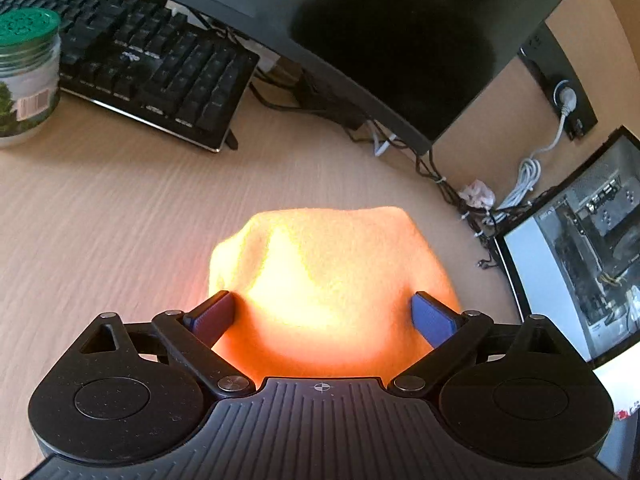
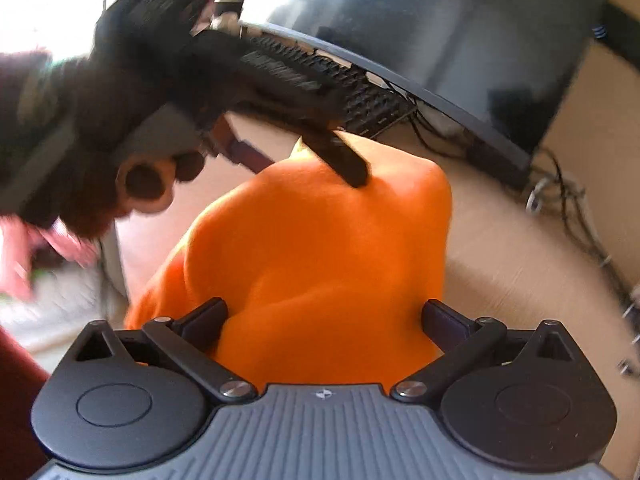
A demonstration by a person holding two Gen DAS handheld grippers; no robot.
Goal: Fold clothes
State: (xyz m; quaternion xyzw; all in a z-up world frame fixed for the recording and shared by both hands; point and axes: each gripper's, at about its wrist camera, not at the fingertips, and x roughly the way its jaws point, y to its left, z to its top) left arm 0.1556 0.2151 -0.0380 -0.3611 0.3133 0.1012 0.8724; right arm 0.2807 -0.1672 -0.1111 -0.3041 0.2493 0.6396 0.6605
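An orange cloth [image 1: 320,252] lies bunched on the wooden desk [image 1: 100,208], glowing in bright light. My left gripper [image 1: 322,297] stands wide open, with the cloth's near end filling the gap between its blue pads. In the right wrist view the same cloth [image 2: 320,240] bulges up between the spread fingers of my right gripper [image 2: 326,305], which is open too. Beyond it, the left gripper [image 2: 296,156] hovers over the cloth's far end, one black finger [image 2: 348,164] resting on the fabric.
A black keyboard [image 1: 152,68] and a green-lidded jar [image 1: 28,72] stand at the back left. A dark monitor [image 1: 380,40] looms behind the cloth. Cables [image 1: 524,176] and a glass-sided computer case [image 1: 592,248] crowd the right. A blurred hand [image 2: 16,268] shows at the left.
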